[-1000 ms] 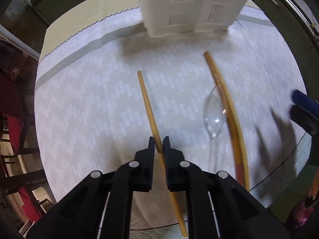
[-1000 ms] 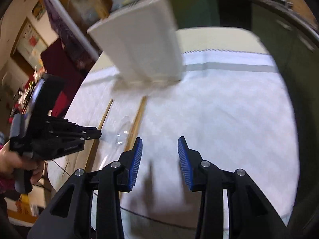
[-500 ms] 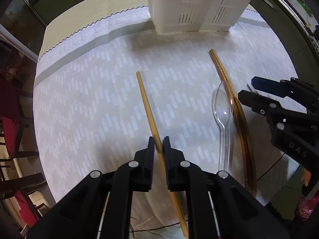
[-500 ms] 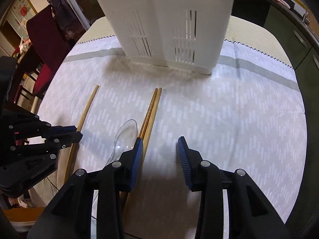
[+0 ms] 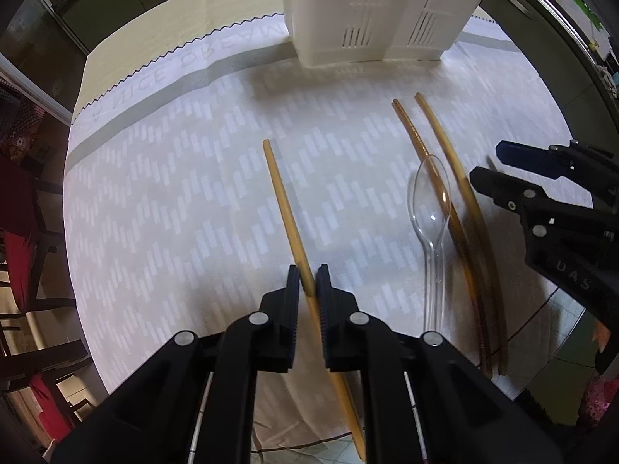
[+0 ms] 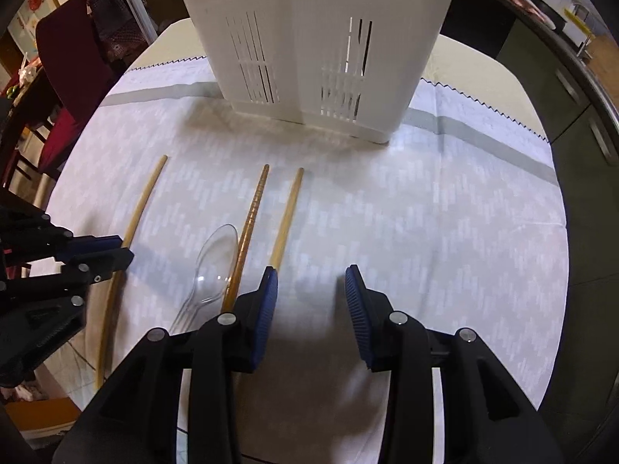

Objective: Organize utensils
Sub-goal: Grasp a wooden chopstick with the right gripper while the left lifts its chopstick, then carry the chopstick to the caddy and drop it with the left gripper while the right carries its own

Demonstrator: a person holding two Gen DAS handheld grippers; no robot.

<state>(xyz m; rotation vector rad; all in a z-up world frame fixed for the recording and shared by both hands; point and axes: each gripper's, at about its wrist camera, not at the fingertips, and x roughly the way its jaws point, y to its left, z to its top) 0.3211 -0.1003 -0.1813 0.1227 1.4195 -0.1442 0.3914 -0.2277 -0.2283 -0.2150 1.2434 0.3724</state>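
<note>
since a moment ago the two chopsticks (image 6: 284, 224) right of the spoon (image 5: 430, 201) have parted as the right gripper (image 6: 309, 301), spread wide, reaches them, while the left gripper (image 5: 308, 286) stays clamped on one chopstick (image 5: 284, 208) left of the spoon, ready for the white holder (image 6: 309, 46) beyond.

A worktop (image 6: 483, 251) under a pale patterned cloth carried a white slotted utensil holder (image 6: 309, 38), three wooden chopsticks (image 6: 284, 220) lying lengthwise, and a clear plastic spoon (image 6: 211, 266) among them.
</note>
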